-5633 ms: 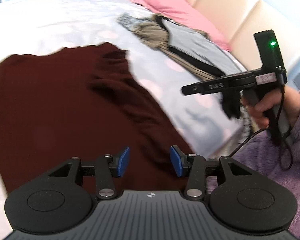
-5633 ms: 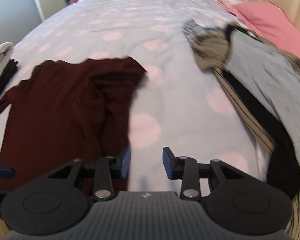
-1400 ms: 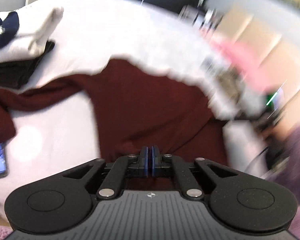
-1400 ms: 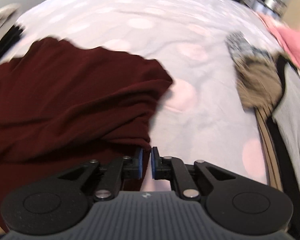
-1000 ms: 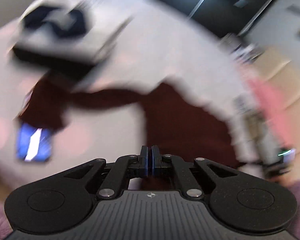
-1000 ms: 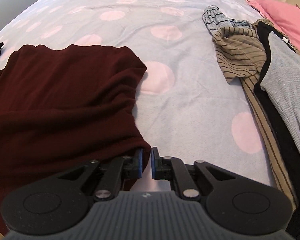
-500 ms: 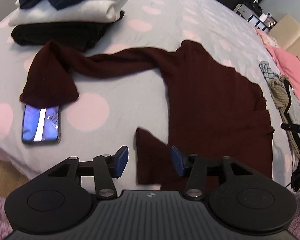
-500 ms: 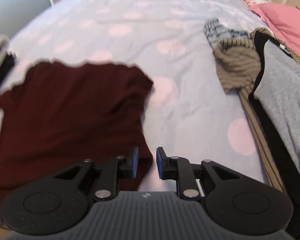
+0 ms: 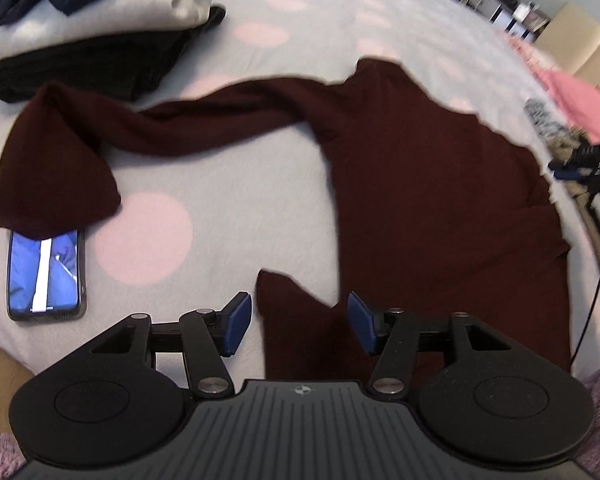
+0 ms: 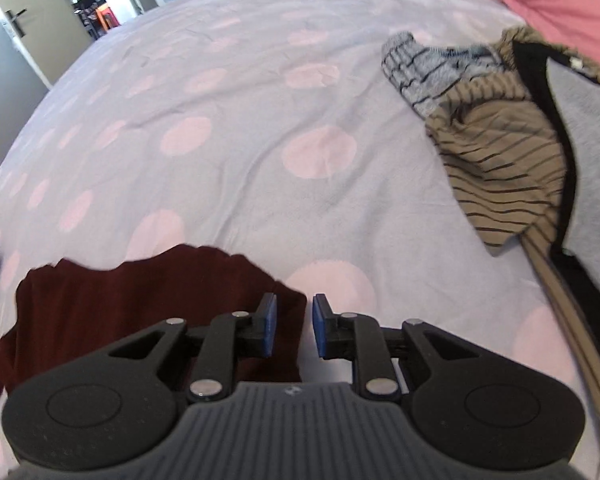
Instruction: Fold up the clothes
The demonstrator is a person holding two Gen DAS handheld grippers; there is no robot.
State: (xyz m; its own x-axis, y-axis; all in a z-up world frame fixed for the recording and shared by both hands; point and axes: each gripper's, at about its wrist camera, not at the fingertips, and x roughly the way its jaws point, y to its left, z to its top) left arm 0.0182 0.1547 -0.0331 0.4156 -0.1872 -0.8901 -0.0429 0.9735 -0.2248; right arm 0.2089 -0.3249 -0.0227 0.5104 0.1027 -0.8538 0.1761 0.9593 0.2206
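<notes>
- Phone sits partly under the sleeve cuff; dragging the sleeve could sweep it off the bed.
- Left tool is opening, hem corner loose between its pads.
- Maroon sweater lies spread on the bed.
- Right tool stands slightly apart, gripping nothing; a shallow bite may slip.

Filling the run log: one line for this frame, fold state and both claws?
stage: maroon sweater spread flat, unfolded | left claw: opening, over hem corner, not gripping | right claw: open, empty | sleeve covers phone top
</notes>
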